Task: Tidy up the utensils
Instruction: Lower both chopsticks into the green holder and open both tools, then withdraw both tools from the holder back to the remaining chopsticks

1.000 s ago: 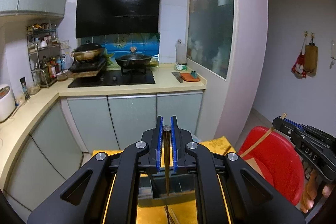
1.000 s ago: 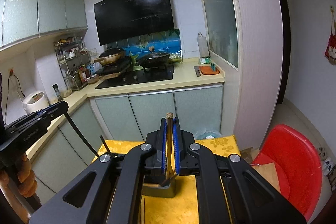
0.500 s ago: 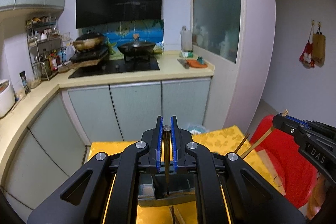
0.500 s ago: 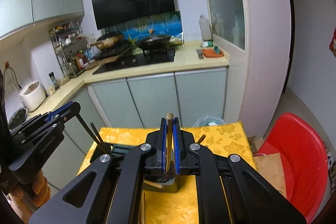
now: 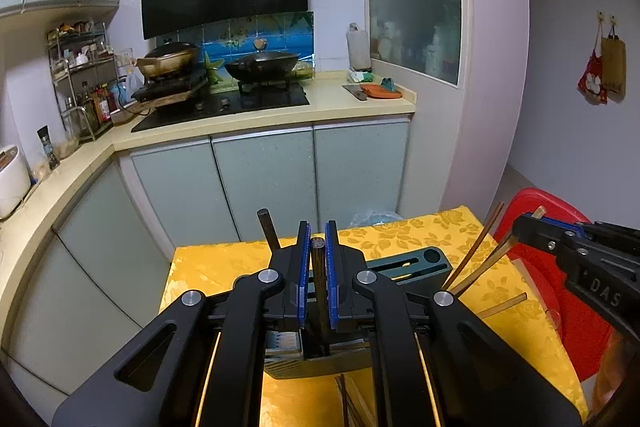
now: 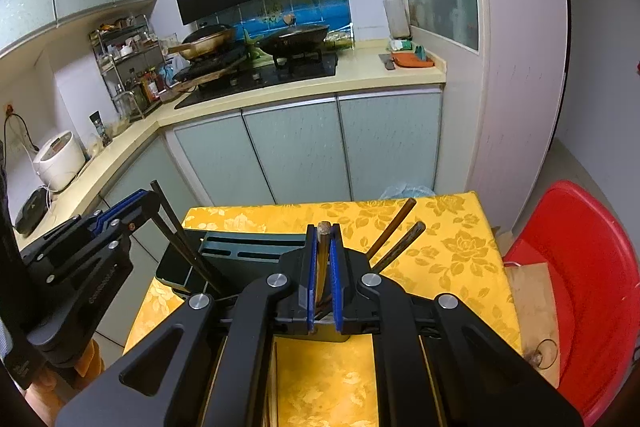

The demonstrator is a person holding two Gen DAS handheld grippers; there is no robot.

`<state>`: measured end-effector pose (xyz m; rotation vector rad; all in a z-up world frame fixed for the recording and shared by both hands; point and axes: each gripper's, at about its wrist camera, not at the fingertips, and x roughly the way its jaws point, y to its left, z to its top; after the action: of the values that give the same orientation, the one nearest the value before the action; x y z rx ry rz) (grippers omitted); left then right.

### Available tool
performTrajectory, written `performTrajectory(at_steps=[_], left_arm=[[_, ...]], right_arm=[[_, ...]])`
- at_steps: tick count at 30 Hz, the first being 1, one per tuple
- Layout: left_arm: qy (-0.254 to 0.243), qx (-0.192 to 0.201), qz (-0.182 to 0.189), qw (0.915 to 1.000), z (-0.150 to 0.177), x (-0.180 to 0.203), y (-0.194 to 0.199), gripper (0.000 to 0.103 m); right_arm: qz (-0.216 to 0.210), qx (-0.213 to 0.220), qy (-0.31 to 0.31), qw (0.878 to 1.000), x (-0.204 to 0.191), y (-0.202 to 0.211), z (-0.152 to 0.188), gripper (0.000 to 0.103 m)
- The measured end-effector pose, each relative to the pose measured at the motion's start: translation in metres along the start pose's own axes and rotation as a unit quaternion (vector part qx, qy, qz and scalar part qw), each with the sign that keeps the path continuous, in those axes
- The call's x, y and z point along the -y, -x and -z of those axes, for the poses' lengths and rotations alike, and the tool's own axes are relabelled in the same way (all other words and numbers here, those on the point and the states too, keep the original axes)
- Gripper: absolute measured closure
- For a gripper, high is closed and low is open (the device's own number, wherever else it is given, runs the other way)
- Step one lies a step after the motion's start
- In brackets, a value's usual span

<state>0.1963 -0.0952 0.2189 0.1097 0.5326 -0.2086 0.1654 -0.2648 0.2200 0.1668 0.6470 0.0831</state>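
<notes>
Both grippers had come down toward the yellow-clothed counter point(image 5: 224, 267) since the earlier frames, so the kitchen cabinets rose in view and the dark utensil holder point(image 5: 404, 265) drew nearer.

From the left wrist, the left gripper point(image 5: 318, 279) had its jaws closed almost fully on a dark chopstick point(image 5: 319, 287), held upright with its lower end over the holder's near compartment. Another dark stick point(image 5: 268, 229) stood just left of the jaws. To the right, the right gripper point(image 5: 532, 223) clamped a pale chopstick point(image 5: 486, 267), with other sticks leaning from the holder. Loose sticks point(image 5: 346, 403) lay on the cloth at the near edge, cut off by the frame.

From the right wrist, that pale chopstick point(image 6: 323, 263) sat upright between nearly shut jaws, above the holder point(image 6: 248, 251). Two brown sticks point(image 6: 394, 237) leaned out to the right; the left gripper point(image 6: 132, 205) was at far left.

Chopsticks like these are probably light, stiff and smooth, liable to pivot or slip in a pinch; a hold near the upper third should keep the tip steerable.

Each gripper body hid the holder's openings below it, so whether either tip had entered a slot could not be told.
</notes>
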Motion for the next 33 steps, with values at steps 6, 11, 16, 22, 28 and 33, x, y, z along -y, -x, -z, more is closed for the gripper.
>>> performTrajectory(at_steps=[6, 11, 16, 22, 28, 33], left_arm=[[-0.005, -0.004, -0.006, 1.0, 0.001, 0.001, 0.001, 0.091], [0.0, 0.015, -0.017, 0.9997, 0.001, -0.002, 0.01, 0.034], [-0.008, 0.025, -0.023, 0.9994, -0.001, 0.0, 0.019, 0.024], [0.001, 0.036, -0.021, 0.9991, -0.001, -0.005, 0.037, 0.019], [0.001, 0.047, -0.014, 0.9988, 0.01, -0.01, 0.058, 0.013], [-0.007, 0.043, -0.01, 0.999, 0.029, -0.012, 0.068, 0.011]], right_arm=[[0.0, 0.002, -0.012, 1.0, 0.004, 0.003, -0.003, 0.084], [0.006, 0.015, -0.01, 1.0, 0.005, 0.013, -0.006, 0.068], [0.012, 0.025, -0.011, 1.0, 0.009, 0.022, -0.007, 0.068], [0.026, 0.044, 0.005, 0.999, 0.009, 0.038, -0.006, 0.068], [0.032, 0.073, 0.022, 0.997, 0.006, 0.064, -0.002, 0.068], [0.027, 0.091, 0.027, 0.995, 0.009, 0.087, 0.01, 0.068]])
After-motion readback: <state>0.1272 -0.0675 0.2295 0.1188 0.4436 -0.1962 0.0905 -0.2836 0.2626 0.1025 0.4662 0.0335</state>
